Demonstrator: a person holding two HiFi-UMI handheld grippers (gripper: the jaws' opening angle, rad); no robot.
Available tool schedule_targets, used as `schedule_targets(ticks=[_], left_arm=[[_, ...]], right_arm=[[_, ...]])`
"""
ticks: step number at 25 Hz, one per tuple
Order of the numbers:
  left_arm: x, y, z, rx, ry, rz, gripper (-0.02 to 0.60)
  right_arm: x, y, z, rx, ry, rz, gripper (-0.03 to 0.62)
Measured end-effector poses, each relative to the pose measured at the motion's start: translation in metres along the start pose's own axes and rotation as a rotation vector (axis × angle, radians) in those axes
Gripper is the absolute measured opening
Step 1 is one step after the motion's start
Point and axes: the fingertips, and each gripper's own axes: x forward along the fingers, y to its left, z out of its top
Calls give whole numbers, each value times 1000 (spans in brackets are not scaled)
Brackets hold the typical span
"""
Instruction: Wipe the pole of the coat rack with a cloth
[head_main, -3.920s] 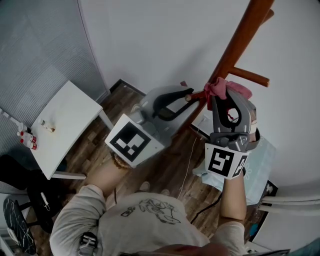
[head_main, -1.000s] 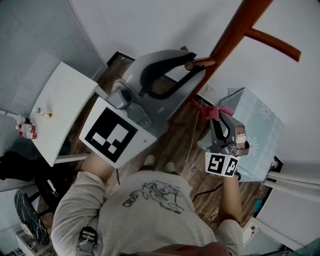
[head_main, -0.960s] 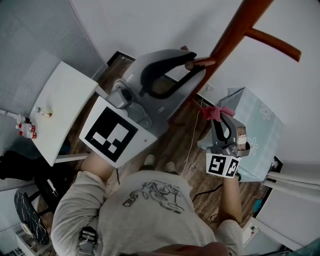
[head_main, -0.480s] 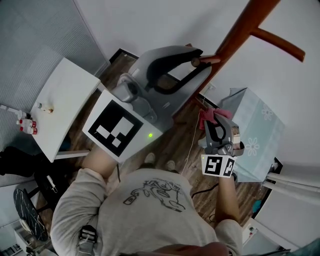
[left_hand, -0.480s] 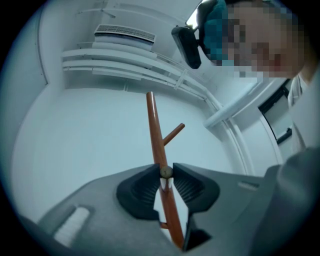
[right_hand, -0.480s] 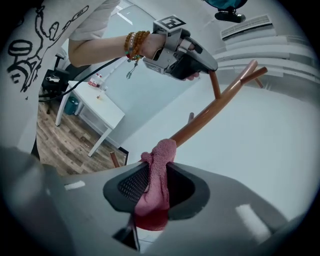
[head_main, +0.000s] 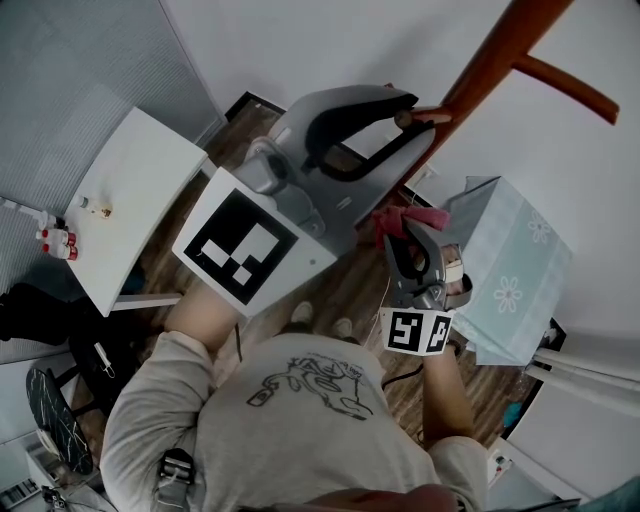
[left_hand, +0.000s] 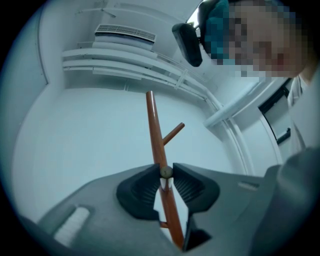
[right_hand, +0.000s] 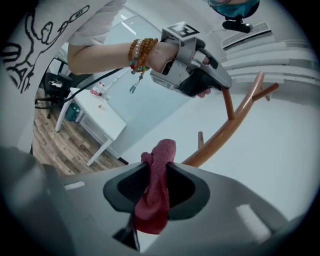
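The coat rack's reddish-brown pole (head_main: 490, 65) slants up the right of the head view, in front of a white wall. My left gripper (head_main: 405, 112) is shut on the round end of a side peg (head_main: 432, 116); in the left gripper view the peg end (left_hand: 165, 172) sits pinched between the jaws, with the pole (left_hand: 155, 135) right behind it. My right gripper (head_main: 405, 235) is shut on a bunched pink-red cloth (head_main: 400, 218), lower down and apart from the pole. In the right gripper view the cloth (right_hand: 157, 175) sticks out past the jaws, and the pole (right_hand: 225, 135) curves beyond.
A white table (head_main: 120, 215) with small bottles (head_main: 55, 240) stands at the left. A box under a pale blue flowered cover (head_main: 510, 270) sits right of the pole's foot. Wooden floor lies below, and a dark chair (head_main: 50, 420) is at the lower left.
My right gripper has carried the cloth leftward, nearer the lower pole; several seconds ago the cloth was pressed against the pole by the peg. The left gripper has kept its hold on the peg.
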Motion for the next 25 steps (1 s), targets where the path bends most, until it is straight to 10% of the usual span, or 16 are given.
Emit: schedule_targets(ticks=[25], left_arm=[[0, 0, -3, 1, 11, 4, 83]], right_arm=[[89, 104, -70, 205, 62, 152, 104]])
